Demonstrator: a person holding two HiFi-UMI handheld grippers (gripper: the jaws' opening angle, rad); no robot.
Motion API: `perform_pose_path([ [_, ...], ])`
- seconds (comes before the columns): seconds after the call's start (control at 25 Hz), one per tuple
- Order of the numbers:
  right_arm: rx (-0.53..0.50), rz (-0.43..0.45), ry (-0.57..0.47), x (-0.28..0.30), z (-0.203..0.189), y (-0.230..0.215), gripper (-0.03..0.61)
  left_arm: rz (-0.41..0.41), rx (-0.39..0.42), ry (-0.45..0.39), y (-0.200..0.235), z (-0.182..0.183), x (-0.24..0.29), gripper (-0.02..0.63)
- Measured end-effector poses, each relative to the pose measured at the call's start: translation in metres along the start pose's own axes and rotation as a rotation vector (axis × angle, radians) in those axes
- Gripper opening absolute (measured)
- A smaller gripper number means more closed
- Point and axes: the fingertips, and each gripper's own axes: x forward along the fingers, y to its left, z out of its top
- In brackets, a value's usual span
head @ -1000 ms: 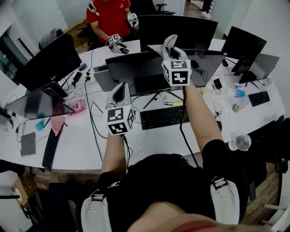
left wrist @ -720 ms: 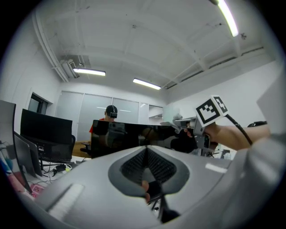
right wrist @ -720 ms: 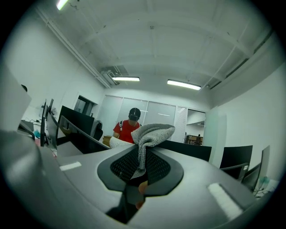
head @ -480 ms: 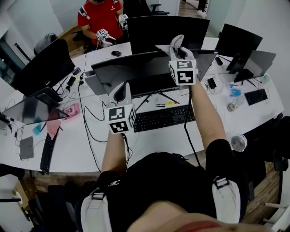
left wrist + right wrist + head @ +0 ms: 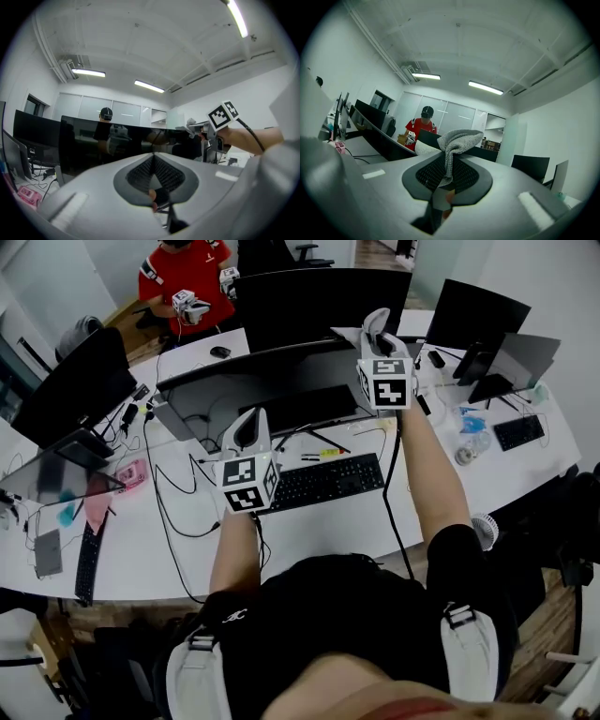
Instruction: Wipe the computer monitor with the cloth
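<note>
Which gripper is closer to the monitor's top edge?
Right. The right gripper, shut on the cloth, is at the monitor's top right corner; the left gripper sits lower, in front of it.

Lower end of the cloth (image 5: 459, 138) out of sight inside the right claw (image 5: 449, 159).
</note>
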Motion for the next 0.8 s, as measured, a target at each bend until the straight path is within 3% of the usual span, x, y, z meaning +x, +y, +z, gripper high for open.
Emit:
perform_pose_path([
  [0.56,0.010,-0.122,0.040,-0.012,-0.038,-0.120,0.025,-0.033,0.022,0.035,-0.064,-0.017,0.035,0.049],
  [0.8,0.004,-0.150,0.028,-0.012,-0.045,-0.147,0.025,-0.046,0.033,0.042,-0.090,-0.019,0.049,0.051],
])
